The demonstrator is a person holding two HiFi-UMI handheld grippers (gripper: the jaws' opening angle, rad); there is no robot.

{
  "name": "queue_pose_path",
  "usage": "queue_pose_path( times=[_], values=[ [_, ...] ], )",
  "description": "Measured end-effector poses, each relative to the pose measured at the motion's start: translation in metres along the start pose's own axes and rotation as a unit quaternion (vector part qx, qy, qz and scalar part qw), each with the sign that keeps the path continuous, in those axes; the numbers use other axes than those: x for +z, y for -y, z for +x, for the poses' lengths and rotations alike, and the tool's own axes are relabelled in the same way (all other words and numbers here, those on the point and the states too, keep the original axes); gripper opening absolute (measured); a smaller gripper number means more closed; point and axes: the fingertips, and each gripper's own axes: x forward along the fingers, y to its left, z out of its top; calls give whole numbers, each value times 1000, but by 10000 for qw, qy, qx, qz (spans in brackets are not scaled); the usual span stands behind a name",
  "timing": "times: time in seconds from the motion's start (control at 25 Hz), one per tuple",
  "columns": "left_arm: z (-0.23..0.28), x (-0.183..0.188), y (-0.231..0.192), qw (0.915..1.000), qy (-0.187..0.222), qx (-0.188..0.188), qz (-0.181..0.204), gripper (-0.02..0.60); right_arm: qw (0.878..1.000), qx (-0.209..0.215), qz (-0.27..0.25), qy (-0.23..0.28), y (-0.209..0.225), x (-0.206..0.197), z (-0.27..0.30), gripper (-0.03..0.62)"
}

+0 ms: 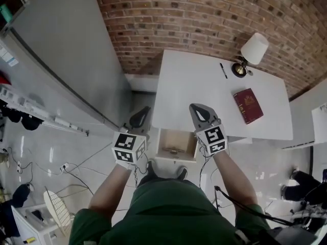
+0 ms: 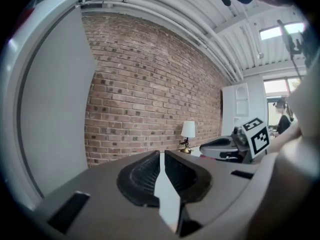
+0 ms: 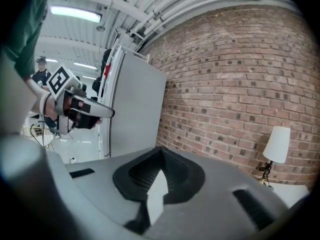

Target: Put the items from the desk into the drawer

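Observation:
A white desk point(image 1: 194, 93) stands against the brick wall. On it lie a dark red booklet point(image 1: 248, 105) and a black pen point(image 1: 223, 70), beside a small lamp point(image 1: 251, 52) with a white shade. The wooden drawer point(image 1: 176, 144) under the desk's front edge is pulled open; a small thing lies inside, too small to tell. My left gripper point(image 1: 142, 115) hovers left of the drawer, off the desk's corner, shut and empty point(image 2: 161, 155). My right gripper point(image 1: 197, 111) is over the desk's front edge above the drawer, also shut and empty point(image 3: 161, 150).
A tall grey cabinet point(image 1: 66, 50) stands left of the desk, close to my left gripper. White furniture point(image 1: 312, 114) borders the desk on the right. Cables point(image 1: 61, 167) and a white fan point(image 1: 55, 208) lie on the floor at the left. The brick wall point(image 1: 204, 14) is behind.

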Motion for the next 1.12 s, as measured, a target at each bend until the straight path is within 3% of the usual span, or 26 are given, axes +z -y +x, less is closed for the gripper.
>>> queue_pose_path(
  times=[0.16,0.36,0.56,0.72,0.92,1.12],
  values=[
    [1,28,3,9995,267,-22,172,26,9989,-239,19,395,13,38,-17,6],
    [9,91,6,9956,873,-80,318,26,9897,-824,410,1094,46,99,-38,5],
    [15,144,30,9883,1375,-370,549,26,9848,-979,52,1431,52,142,-51,5],
    [18,162,36,9849,1541,-383,688,26,9805,-1118,-21,1616,55,159,-55,5],
    [12,173,17,9843,1651,-76,626,26,9754,-1289,35,1785,58,174,-64,3],
    [4,180,13,9742,1853,157,1281,26,9740,-1459,220,1718,67,168,-69,3]
  ],
)
